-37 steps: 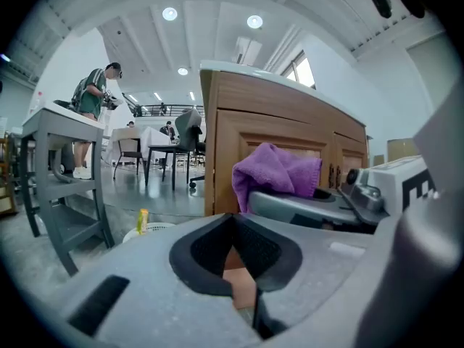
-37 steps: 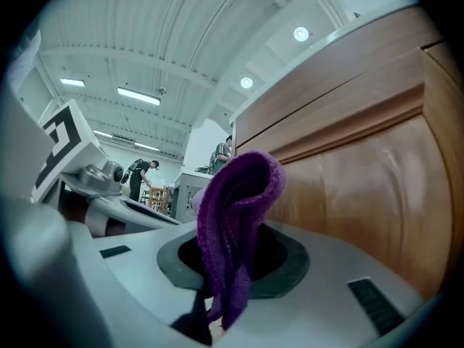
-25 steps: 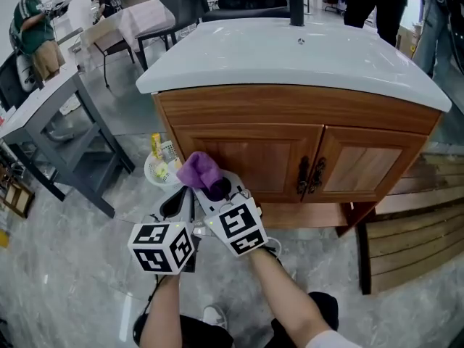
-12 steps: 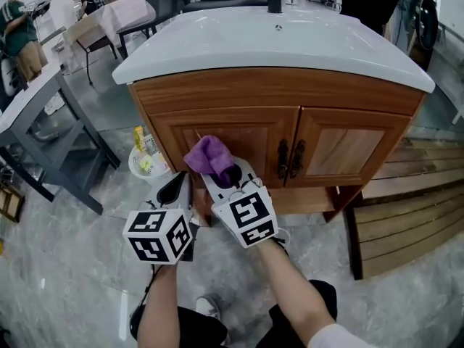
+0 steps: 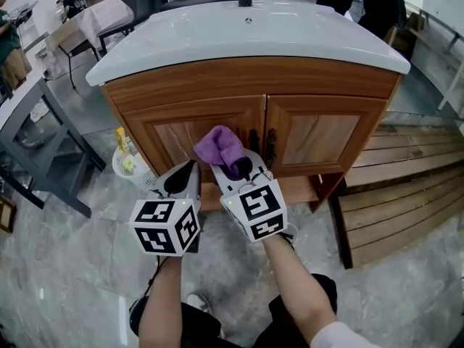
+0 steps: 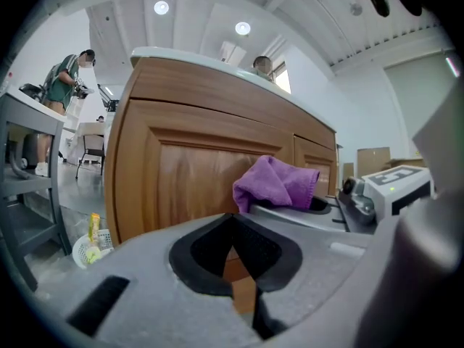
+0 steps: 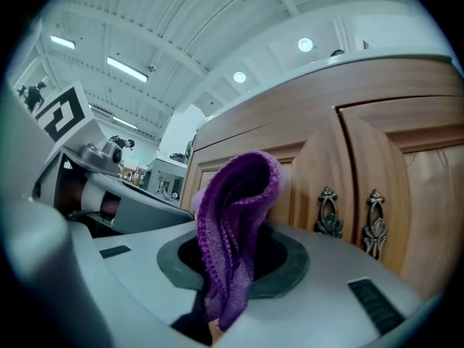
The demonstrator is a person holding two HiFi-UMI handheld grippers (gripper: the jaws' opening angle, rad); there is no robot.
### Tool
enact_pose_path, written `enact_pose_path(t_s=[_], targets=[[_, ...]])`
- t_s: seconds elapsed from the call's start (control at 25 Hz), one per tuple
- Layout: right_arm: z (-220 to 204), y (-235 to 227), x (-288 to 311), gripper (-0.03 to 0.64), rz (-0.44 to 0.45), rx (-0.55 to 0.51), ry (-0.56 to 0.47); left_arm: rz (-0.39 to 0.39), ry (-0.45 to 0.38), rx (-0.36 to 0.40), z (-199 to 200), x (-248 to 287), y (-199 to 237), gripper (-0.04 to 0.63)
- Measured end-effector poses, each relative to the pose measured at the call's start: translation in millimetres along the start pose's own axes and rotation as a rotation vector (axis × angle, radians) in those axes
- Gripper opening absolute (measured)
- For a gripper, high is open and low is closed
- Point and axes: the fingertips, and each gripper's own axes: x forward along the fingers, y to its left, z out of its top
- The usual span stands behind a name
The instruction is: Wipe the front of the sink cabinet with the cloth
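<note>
A wooden sink cabinet (image 5: 217, 93) with two doors and a white basin top (image 5: 239, 38) stands ahead. My right gripper (image 5: 235, 167) is shut on a purple cloth (image 5: 221, 147), which bunches up from its jaws in front of the left door (image 5: 185, 133), near the dark door handles (image 5: 270, 145). The right gripper view shows the cloth (image 7: 235, 238) clamped between the jaws, with the ornate handles (image 7: 349, 220) to its right. My left gripper (image 5: 183, 177) hangs beside it, low before the left door, its jaws closed on nothing (image 6: 235, 256). In the left gripper view the cloth (image 6: 275, 183) rises to the right.
A white basket (image 5: 130, 164) with bottles sits on the floor left of the cabinet. A grey table (image 5: 32, 133) stands further left. Wooden slatted pallets (image 5: 395, 187) lie at the right. People stand in the background behind the sink.
The view has shifted so the cabinet sits more to the left and closer. Both grippers have risen toward the cabinet front, the cloth now near the door handles.
</note>
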Motion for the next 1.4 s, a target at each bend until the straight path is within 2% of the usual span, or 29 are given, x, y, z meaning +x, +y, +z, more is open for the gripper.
enact_pose_path(t_s=[0.76, 1.4], targets=[[1.7, -57.9, -67.8, 0.08, -0.084, 0.071, -0.02, -0.119, 0.01, 0.035, -2.0, 32.2, -72.9, 0.006], [-15.2, -149.6, -125.2, 0.08, -0.287, -0.018, 0.042, -0.209, -0.006, 0.04, 1.3, 49.8, -117.7, 0.006]])
